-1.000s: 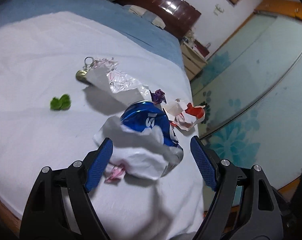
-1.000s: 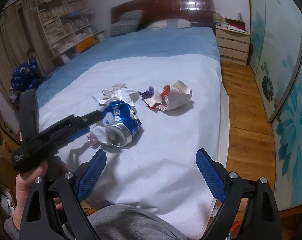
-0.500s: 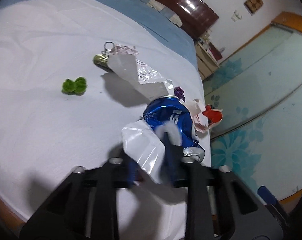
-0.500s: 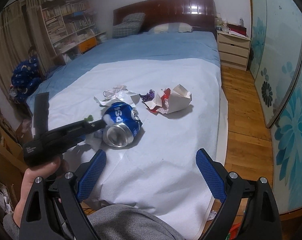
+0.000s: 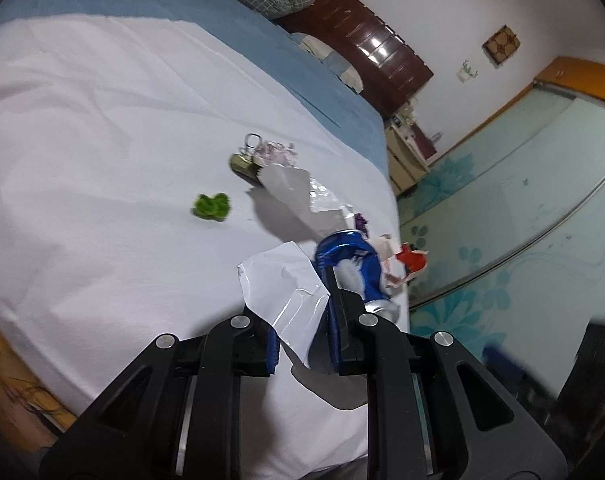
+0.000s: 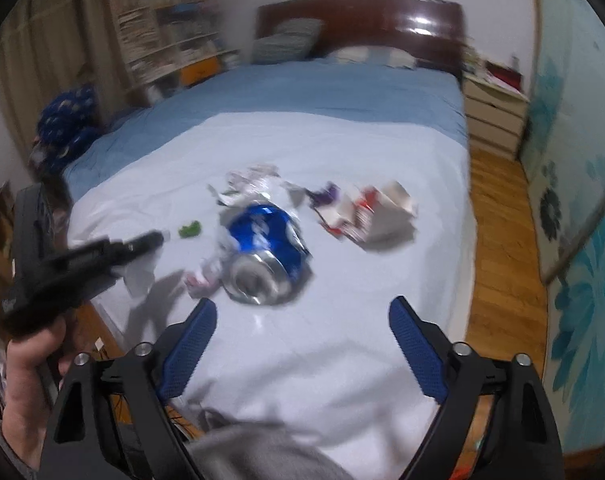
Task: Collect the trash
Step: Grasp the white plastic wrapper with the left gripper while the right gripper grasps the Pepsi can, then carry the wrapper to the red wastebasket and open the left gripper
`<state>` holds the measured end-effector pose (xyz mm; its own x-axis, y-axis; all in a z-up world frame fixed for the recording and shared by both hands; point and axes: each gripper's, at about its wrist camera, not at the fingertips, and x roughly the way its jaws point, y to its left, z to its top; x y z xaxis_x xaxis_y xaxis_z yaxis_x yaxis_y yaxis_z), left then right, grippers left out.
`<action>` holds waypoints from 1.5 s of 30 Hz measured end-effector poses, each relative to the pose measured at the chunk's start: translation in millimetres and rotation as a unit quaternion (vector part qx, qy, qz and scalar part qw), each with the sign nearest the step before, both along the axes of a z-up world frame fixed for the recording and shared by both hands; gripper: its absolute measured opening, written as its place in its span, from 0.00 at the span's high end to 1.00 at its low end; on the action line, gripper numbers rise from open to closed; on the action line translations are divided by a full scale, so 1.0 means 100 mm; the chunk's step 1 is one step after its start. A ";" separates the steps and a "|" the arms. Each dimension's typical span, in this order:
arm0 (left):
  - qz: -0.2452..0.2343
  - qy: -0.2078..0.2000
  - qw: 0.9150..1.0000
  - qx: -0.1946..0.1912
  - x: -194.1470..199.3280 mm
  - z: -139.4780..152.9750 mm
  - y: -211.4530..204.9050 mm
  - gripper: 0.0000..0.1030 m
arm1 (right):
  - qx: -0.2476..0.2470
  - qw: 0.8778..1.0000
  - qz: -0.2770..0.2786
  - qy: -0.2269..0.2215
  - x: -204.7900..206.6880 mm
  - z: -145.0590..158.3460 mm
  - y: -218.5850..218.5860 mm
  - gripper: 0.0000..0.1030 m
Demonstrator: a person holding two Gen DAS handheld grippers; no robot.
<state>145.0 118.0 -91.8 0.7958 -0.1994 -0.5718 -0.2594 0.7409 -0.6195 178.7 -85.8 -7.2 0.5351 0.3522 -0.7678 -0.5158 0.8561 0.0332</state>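
One white plastic scrap (image 5: 280,292) is pinched in the left gripper (image 5: 302,344), off the white sheet (image 5: 102,200) — carry it clear without snagging. The right gripper (image 6: 302,344) is empty, jaws narrowing, facing the crushed blue can (image 6: 268,248). Beyond lies a red-and-white wrapper (image 6: 374,216).

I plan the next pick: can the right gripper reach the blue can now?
Probably yes. The right gripper is closing but nothing is between its jaws, and bare sheet lies between it and the can.
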 end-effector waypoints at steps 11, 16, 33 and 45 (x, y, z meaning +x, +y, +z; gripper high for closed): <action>0.008 0.016 1.000 0.022 -0.20 -0.01 0.19 0.83 | -0.102 0.990 0.090 0.040 0.58 -0.54 1.15 0.31; 0.013 0.012 1.000 0.014 -0.25 0.00 0.24 0.83 | -0.132 0.985 0.082 0.078 0.76 -0.80 1.22 0.58; -0.020 -0.062 0.995 0.079 -0.61 0.54 -0.24 0.83 | 0.061 0.996 0.057 0.011 0.10 0.68 -0.25 0.81; -0.197 -0.137 0.962 0.130 -0.43 1.64 -2.30 0.83 | 0.071 0.986 -0.151 -0.023 -0.38 1.28 -3.50 0.81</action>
